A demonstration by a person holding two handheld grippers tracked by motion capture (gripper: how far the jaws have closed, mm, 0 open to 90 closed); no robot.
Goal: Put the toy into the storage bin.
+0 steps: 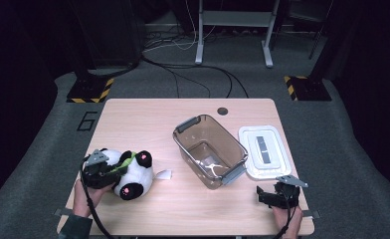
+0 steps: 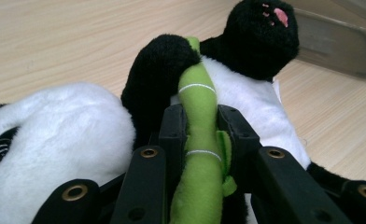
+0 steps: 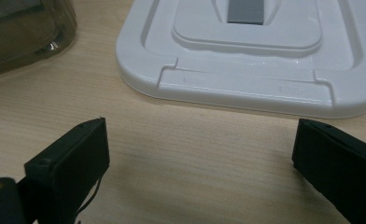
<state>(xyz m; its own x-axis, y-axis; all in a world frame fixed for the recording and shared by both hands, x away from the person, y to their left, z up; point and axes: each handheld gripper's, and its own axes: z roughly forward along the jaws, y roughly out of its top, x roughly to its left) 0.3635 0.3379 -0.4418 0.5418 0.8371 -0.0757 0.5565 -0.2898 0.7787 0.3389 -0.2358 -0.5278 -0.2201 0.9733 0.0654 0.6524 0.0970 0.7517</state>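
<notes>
Green felt is sitting squeezed between the jaws of the left tool [image 2: 200,122]: it is the bamboo stalk [image 2: 198,140] sewn to the front of a plush panda [image 1: 128,174], and the pads are pinching it from both sides. The panda is lying on its side at the near left part of the wooden bench [image 1: 183,209], with its white body and black limbs bunched against the tool [image 1: 103,172]. A clear storage bin [image 1: 210,149] is standing open in the middle of the bench, well apart from the toy, and its white lid [image 1: 264,151] is lying flat just to the right of it. The right tool [image 1: 275,194] is resting near the front right corner with its jaws spread wide and nothing between them; in the right gripper view the lid [image 3: 246,60] is lying just ahead of them.

By my reading, the grasp step is just being completed, and the carry into the bin is coming next. That move is calling for a lift high enough to clear the bin's rim, then a sweep rightward over the opening. Since the hold is only on the thin stalk, the heavy body is likely to be dangling and swinging, so a slow lift seems wise.
</notes>
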